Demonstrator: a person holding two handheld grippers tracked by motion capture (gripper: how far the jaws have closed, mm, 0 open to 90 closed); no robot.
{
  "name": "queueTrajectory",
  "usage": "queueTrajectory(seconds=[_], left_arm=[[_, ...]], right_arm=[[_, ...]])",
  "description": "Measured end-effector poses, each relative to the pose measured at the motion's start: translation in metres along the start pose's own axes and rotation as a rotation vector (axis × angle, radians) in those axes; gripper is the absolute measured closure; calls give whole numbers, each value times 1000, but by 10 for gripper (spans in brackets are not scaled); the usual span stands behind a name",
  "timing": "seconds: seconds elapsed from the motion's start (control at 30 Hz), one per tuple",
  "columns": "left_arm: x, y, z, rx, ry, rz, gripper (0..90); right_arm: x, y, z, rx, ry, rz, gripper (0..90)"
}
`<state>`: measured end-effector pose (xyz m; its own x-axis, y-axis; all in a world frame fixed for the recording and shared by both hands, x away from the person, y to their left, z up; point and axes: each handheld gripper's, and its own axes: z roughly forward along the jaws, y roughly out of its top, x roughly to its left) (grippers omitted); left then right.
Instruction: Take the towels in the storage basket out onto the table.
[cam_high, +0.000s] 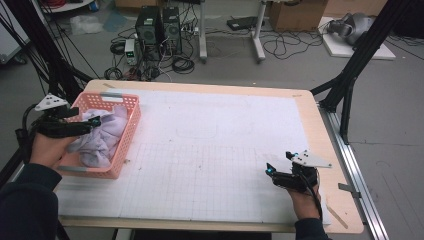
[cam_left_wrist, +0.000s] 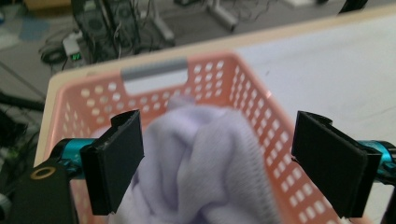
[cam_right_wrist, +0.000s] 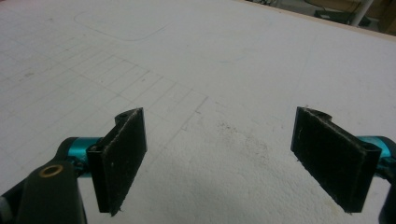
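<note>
A pink perforated basket (cam_high: 131, 121) stands at the table's left edge, with crumpled lavender cloth (cam_high: 102, 137) piled inside. My left gripper (cam_high: 95, 122) hovers over the basket's left side, jaws wide open above the cloth. In the left gripper view the cloth (cam_left_wrist: 210, 163) bulges up between the two black pads (cam_left_wrist: 116, 158), inside the basket (cam_left_wrist: 261, 116); I cannot tell if the pads touch it. My right gripper (cam_high: 272, 170) rests low near the table's front right, open, with bare white mat (cam_right_wrist: 219, 140) between its pads.
A white gridded mat (cam_high: 210, 150) covers the wooden table (cam_high: 310, 107). Black frame posts rise at the far left and right. Computer towers (cam_high: 157, 30), cables and boxes lie on the floor beyond the far edge.
</note>
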<state>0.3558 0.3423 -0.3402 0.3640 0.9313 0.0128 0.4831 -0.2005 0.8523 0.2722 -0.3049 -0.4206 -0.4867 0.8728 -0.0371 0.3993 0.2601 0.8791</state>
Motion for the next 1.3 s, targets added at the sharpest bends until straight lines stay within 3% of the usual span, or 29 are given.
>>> queueTrajectory(seconds=[0.17,0.3,0.47,0.63,0.77,0.9,1.07,1.1,1.13,1.17,1.2,1.3], left_arm=[[3,-4,19,129,72,10,196],[7,-13,39,275,52,-23,223],[7,-19,47,317,52,-15,215],[5,-29,63,393,44,-12,139],[0,-33,71,416,57,14,69],[-6,-38,80,425,107,58,71],[-6,-38,77,402,105,61,280],[-6,-37,75,399,101,64,280],[-6,-37,74,391,104,63,396],[-7,-36,74,386,103,70,396],[-8,-37,73,378,95,72,478],[-9,-36,71,371,95,79,536]], right_arm=[[1,1,-1,-3,4,-10,170],[1,1,-1,-2,4,-5,170],[0,1,-1,-2,4,-9,170],[1,1,-1,-3,5,-14,170],[1,1,-1,0,7,-13,170],[2,1,-1,-6,11,-25,171],[2,2,-2,-12,8,-24,171],[2,2,-2,-12,8,-24,171],[1,1,-3,-11,7,-22,171],[1,1,-3,-11,7,-22,171],[1,2,-3,-13,5,-18,171],[1,2,-3,-14,3,-20,172]])
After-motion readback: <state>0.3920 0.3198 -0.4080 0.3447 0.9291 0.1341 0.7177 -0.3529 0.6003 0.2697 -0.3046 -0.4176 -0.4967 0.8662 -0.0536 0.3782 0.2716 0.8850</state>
